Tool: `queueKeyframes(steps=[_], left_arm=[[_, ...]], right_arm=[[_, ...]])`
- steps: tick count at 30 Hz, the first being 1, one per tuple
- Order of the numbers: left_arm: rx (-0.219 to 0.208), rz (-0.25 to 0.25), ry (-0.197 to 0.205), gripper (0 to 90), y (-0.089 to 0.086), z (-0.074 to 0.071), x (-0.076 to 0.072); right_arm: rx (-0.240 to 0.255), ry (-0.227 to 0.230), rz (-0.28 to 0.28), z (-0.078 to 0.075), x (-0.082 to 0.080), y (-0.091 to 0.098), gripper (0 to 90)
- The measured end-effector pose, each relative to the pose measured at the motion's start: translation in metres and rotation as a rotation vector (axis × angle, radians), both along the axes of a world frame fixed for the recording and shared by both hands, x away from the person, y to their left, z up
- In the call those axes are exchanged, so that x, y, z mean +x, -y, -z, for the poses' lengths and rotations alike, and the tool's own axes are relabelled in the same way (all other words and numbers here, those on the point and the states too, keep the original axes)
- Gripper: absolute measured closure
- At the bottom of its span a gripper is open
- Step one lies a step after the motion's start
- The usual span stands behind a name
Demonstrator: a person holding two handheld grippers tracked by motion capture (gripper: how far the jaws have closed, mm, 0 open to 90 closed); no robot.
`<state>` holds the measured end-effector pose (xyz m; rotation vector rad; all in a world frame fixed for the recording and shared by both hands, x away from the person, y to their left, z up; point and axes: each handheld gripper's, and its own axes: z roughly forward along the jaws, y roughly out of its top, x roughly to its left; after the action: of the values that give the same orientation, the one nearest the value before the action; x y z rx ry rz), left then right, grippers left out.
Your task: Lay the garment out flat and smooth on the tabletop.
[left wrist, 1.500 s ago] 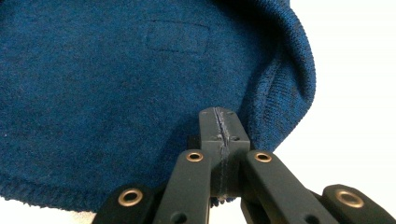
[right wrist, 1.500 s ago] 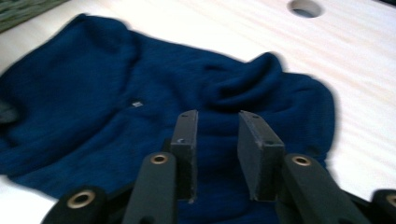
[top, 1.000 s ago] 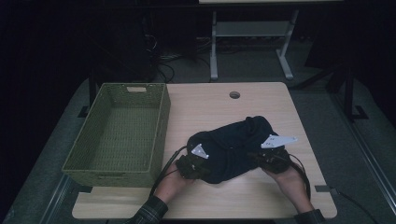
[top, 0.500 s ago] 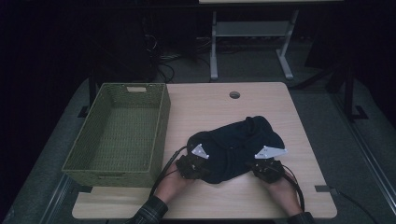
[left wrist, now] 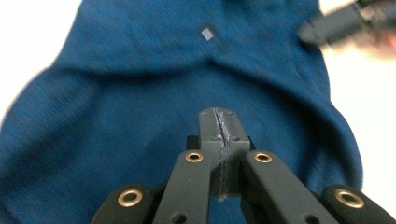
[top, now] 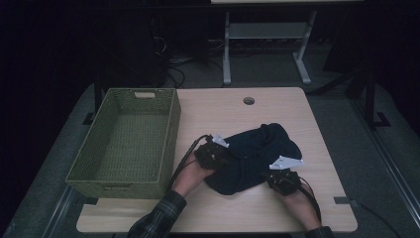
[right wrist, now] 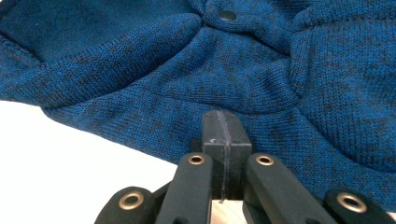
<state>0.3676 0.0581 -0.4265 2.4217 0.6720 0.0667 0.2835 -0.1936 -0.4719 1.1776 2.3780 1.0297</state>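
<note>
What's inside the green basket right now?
The basket shows bare woven floor, with nothing lying in it. The near wall hides a strip of floor behind it. The blue sweater lies beside it on the table.

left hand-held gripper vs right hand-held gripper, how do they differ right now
The left hand-held gripper sits over the blue knit garment, at its left side; the right hand-held gripper sits at the garment's near right edge, closer to the person. In their own views, the left hand-held gripper has cloth all around its tips, while the right one has bare table beside the cloth. Both have their jaws pressed together, and no cloth shows between them.
</note>
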Motion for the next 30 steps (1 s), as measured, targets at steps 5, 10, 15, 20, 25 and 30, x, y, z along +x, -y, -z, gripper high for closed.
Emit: queueKeyframes(steps=[5,10,15,20,25,30], left_arm=[[-0.007,-0.010,0.035,89.9,0.014,-0.010,0.031],[-0.028,-0.024,0.049,89.8,0.032,-0.011,0.058],[-0.007,-0.014,0.049,89.8,0.045,-0.003,0.082],[0.024,-0.014,0.046,89.3,0.052,0.009,0.099],[0.066,-0.012,0.039,89.3,0.057,0.022,0.105],[0.065,-0.022,0.026,89.9,0.056,0.026,0.107]], right_arm=[[0.003,-0.003,0.000,0.000,0.000,0.000,90.0],[0.001,-0.004,-0.006,0.000,0.001,0.000,90.0],[-0.007,-0.004,-0.016,-0.001,0.001,0.001,90.0],[0.006,-0.016,-0.019,-0.001,0.003,0.002,90.0],[0.002,-0.012,-0.022,-0.001,0.003,0.002,90.0],[0.000,-0.014,-0.021,-0.001,0.003,0.001,90.0]])
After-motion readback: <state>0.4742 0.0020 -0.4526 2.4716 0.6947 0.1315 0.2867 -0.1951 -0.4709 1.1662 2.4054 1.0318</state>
